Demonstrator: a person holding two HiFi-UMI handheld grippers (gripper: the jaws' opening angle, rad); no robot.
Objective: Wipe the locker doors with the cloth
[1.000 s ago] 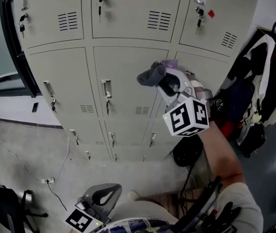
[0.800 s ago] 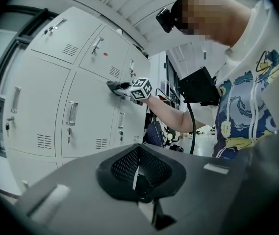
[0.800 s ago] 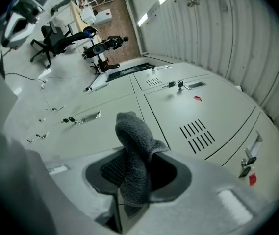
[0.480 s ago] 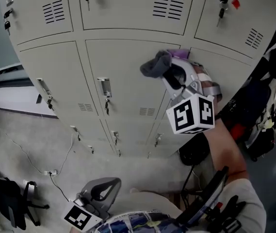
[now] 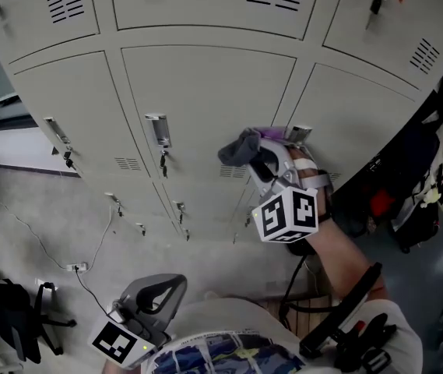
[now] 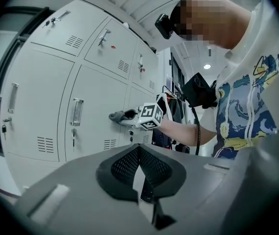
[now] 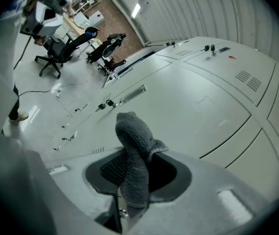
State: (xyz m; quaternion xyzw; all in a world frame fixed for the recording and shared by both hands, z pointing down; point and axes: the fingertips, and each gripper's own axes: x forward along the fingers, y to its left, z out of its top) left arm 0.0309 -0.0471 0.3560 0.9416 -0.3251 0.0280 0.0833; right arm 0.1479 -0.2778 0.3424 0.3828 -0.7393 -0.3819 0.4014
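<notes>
Down the door since 1 s ago: our right gripper (image 5: 252, 156) has dropped from high on the mid-row locker doors (image 5: 205, 92) to low on them. Its jaws pinch 1 grey cloth (image 5: 239, 146) that sticks out past the tips, right by the vent slots (image 5: 230, 173), betw. the centre & right of 3 columns. Our left gripper (image 5: 167, 291) hangs low by the torso, well apart from the lockers, its 2 jaws pressed together w/ nothing betw. them; we count 2 grippers, 1 cloth & 2 office chairs (image 7: 61, 45) on the floor.
</notes>
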